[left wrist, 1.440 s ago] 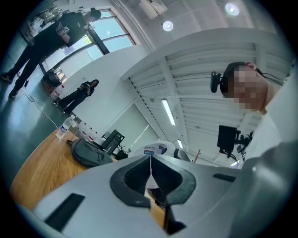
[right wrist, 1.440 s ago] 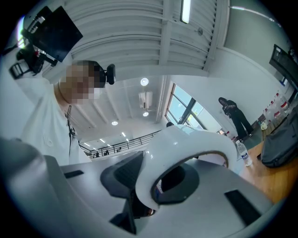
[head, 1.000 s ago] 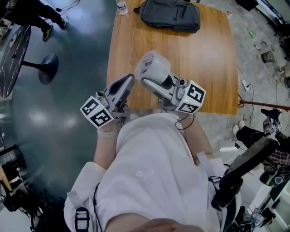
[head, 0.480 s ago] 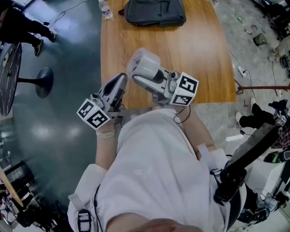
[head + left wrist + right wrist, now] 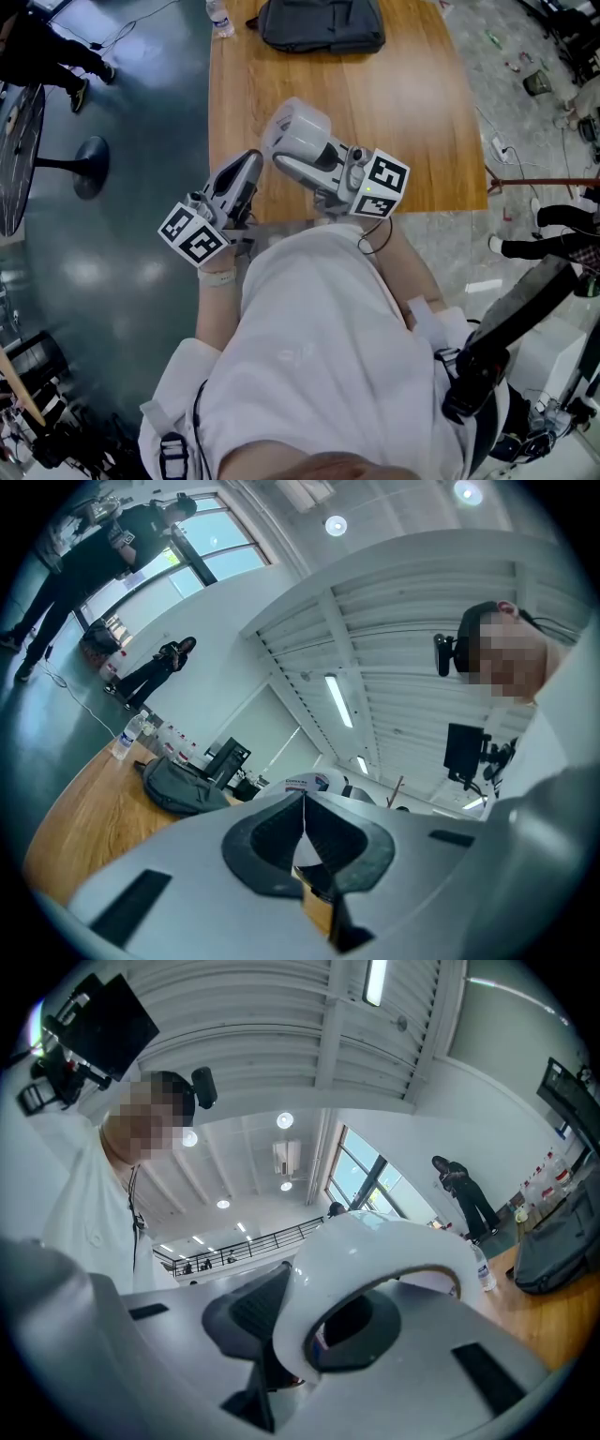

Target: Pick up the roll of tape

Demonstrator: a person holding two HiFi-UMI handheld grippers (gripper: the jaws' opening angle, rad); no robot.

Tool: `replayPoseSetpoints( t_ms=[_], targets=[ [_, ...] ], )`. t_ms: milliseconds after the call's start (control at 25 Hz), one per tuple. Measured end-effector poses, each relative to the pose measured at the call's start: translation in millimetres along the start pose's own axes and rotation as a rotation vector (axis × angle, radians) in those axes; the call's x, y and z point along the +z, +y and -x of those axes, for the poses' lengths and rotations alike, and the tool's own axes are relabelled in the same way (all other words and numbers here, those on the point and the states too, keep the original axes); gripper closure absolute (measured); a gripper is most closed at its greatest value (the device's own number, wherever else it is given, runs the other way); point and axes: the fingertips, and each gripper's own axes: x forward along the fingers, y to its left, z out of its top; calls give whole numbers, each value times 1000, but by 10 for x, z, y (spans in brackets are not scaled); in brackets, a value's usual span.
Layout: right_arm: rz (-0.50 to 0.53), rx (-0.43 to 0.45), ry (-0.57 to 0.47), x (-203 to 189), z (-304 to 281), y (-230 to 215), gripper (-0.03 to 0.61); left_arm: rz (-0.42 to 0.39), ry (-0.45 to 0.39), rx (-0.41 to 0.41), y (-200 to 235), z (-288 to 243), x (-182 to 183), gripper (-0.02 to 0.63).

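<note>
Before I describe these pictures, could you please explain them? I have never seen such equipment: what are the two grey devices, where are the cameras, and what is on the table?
There is no robot: a person in a white shirt holds a grey two-jaw gripper in each hand. The head view comes from a camera on the person's head, looking steeply down. The two gripper views come from cameras riding on the grippers, looking along their jaws. The patterned cube on each gripper is part of it. The right gripper holds a white roll of tape between its jaws, over the brown wooden table. The left gripper has its jaws together with nothing between them. At the table's far end are a dark grey fabric bag and a clear plastic bottle.
</note>
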Motion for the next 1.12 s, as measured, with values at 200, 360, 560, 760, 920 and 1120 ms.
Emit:
replayPoseSetpoints(
  t_ms=[200,360,560,760,920,1120],
  targets=[
    [10,-25,14,-68,-3,-57,471,5,0,9,32,42,-29,606],
    [-24,-52,-8,-52,51,-123,471,10,-4,19,53,64,-39,606],
    [-38,-68,-3,-84,54,-140,471,20,-4,25,76,99,-42,606],
    [-38,-63,18,-147,43,-130,471,25,-4,18,96,77,-61,606],
    [-30,-62,23,-140,48,-103,471,25,-4,13,79,68,-62,606],
    [-35,-73,27,-171,52,-120,471,29,-6,19,105,104,-69,606]
  ],
)
